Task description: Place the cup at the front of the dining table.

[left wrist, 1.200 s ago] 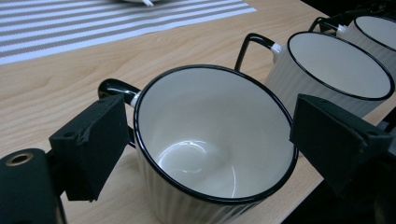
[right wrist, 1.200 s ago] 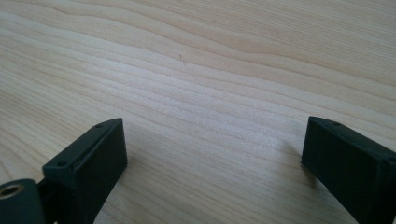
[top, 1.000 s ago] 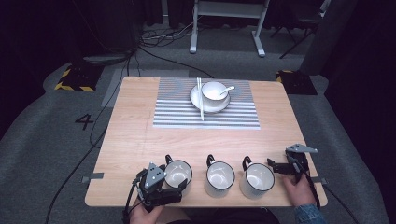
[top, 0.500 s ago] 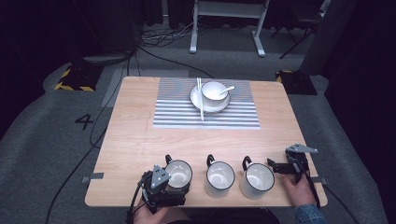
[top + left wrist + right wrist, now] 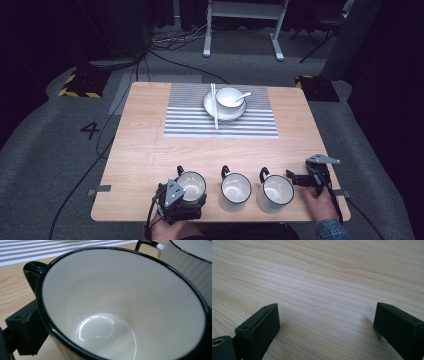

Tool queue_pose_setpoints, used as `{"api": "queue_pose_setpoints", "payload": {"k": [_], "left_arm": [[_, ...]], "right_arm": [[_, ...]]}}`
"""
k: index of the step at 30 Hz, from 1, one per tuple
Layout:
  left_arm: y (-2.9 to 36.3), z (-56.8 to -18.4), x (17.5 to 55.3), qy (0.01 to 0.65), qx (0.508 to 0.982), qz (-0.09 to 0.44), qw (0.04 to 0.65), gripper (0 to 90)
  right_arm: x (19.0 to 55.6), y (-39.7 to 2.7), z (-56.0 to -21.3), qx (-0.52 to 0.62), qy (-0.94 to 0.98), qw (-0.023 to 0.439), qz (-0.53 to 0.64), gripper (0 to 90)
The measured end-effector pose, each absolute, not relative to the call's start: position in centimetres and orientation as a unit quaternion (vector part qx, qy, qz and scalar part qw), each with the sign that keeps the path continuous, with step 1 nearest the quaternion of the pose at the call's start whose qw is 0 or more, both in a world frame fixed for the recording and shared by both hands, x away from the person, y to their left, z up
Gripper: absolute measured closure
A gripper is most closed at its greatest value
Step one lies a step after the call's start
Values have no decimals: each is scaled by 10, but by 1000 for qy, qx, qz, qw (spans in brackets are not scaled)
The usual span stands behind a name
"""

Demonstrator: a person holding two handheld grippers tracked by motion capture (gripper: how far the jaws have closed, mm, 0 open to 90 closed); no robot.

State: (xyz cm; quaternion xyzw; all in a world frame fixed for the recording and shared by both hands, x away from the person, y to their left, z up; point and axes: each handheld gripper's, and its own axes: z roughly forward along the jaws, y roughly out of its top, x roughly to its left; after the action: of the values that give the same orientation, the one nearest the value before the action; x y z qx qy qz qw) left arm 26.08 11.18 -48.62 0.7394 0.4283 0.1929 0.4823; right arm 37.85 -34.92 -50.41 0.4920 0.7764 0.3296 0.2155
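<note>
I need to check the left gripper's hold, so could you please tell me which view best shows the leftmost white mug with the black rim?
The left gripper view: the leftmost white mug with the black rim appears close up, inside visible. The high view shows it small; the right gripper view shows bare wood.

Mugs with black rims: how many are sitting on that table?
3, in a row along the near edge: the left mug at the left gripper, the middle mug, and the right mug beside the right gripper. None seems hidden.

Wooden table, three mugs in a row near the front edge, left gripper at left mug, right gripper beside right mug, bowl on striped mat
</note>
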Motion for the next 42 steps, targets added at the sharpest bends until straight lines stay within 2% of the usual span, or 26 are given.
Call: {"api": "queue_pose_setpoints", "payload": {"k": [9, 14, 21, 26, 38, 42], "left_arm": [[111, -496, 266, 396, 753, 212, 482, 23], [110, -498, 268, 399, 738, 205, 504, 18], [104, -494, 265, 416, 739, 222, 481, 26], [105, -491, 265, 417, 744, 215, 476, 30], [110, -464, 263, 399, 753, 224, 472, 31], [112, -455, 265, 393, 759, 207, 476, 31]], "right_arm": [[378, -349, -504, 492, 777, 216, 329, 69], [378, -349, -504, 492, 777, 215, 330, 69], [378, -349, -504, 491, 777, 216, 329, 69], [378, -349, -504, 491, 777, 216, 330, 69], [379, -350, -504, 488, 778, 218, 330, 69], [379, -350, -504, 488, 778, 218, 330, 69]]}}
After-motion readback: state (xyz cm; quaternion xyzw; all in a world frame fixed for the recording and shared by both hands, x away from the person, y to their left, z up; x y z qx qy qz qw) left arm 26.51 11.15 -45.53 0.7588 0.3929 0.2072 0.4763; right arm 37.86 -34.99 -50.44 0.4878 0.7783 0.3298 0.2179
